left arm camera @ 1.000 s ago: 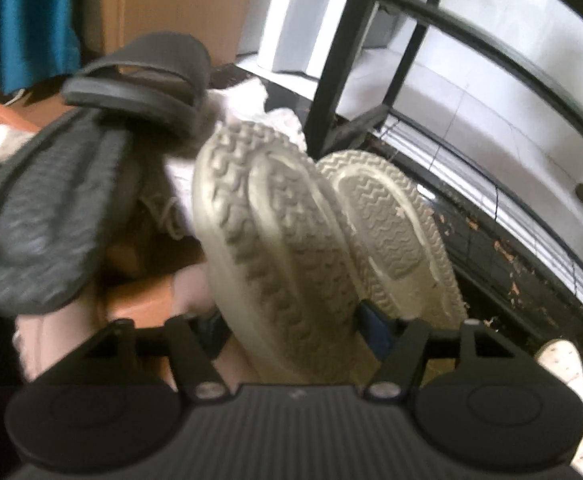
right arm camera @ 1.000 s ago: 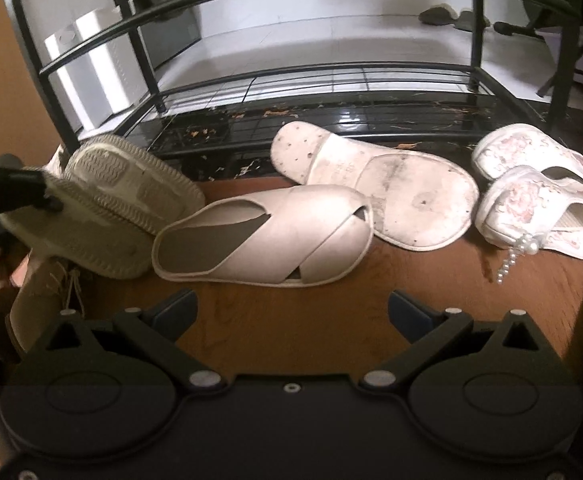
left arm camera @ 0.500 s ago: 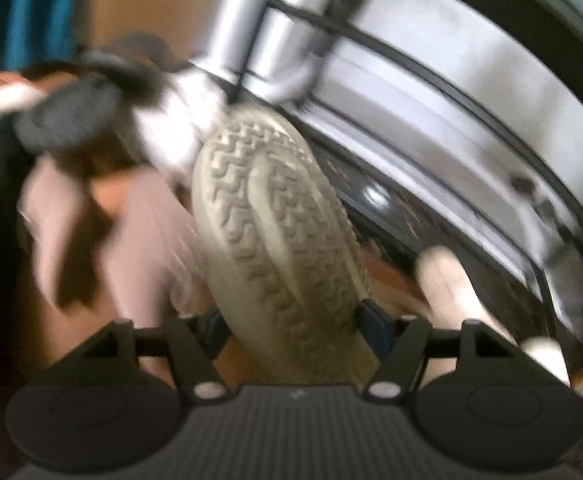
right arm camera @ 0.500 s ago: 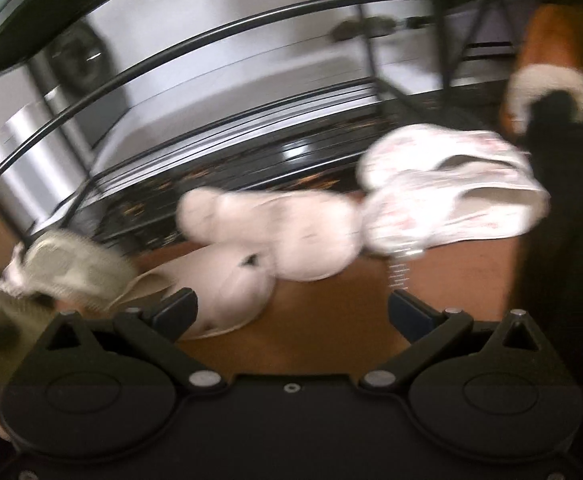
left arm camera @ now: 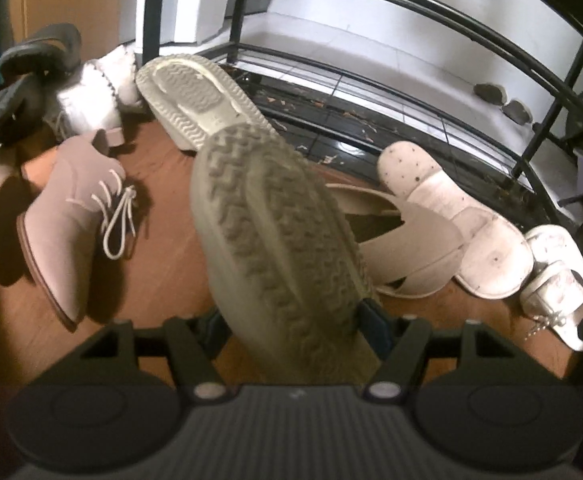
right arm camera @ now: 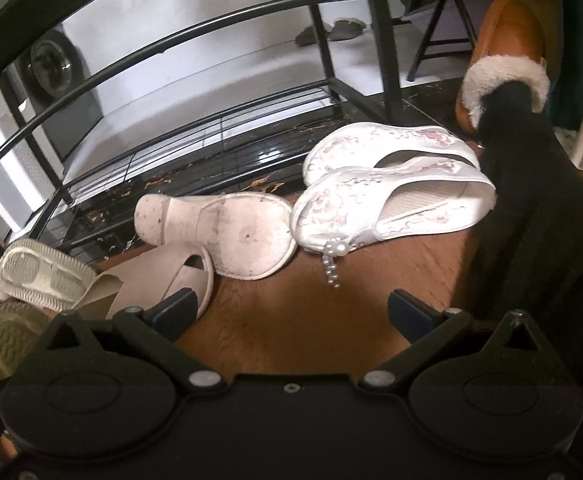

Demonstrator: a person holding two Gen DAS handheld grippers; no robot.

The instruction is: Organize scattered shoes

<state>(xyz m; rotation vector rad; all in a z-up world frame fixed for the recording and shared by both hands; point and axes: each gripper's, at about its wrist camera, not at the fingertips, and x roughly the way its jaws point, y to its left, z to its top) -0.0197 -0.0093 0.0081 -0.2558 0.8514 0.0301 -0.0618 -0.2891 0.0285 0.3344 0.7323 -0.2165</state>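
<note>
Gripped at the heel between the blue pads of the left gripper (left arm camera: 291, 316): a grey-green sneaker (left arm camera: 275, 232), sole up, long axis running away from the camera, toe aimed at the black metal rack (left arm camera: 371, 92) beyond. Lying just past that toe, on the brown floor (left arm camera: 163, 248): its pale twin (left arm camera: 199, 96), also sole up, stretched diagonally along the rack's foot. To the left, a pair of pink lace-up shoes (left arm camera: 63, 216), toes toward the camera; farther back, black sandals (left arm camera: 31, 64) and a white fluffy item (left arm camera: 91, 92), kind unclear. To the right, a beige crossover-strap slipper (left arm camera: 407, 240) with an upturned white slipper (left arm camera: 451, 216) resting across it.

Hovering with jaws apart and nothing between them: the right gripper (right arm camera: 287, 312), over bare floor. Ahead of it, two white embroidered slippers (right arm camera: 387, 184) side by side, toes to the left, a string of pearl beads (right arm camera: 333, 260) trailing from the nearer one. At far right, a tan fur-lined shoe (right arm camera: 507, 40) on a black-clad leg (right arm camera: 539, 208). Rack shelves bare apart from leaf debris. No readable brand or lettering on any sole.
</note>
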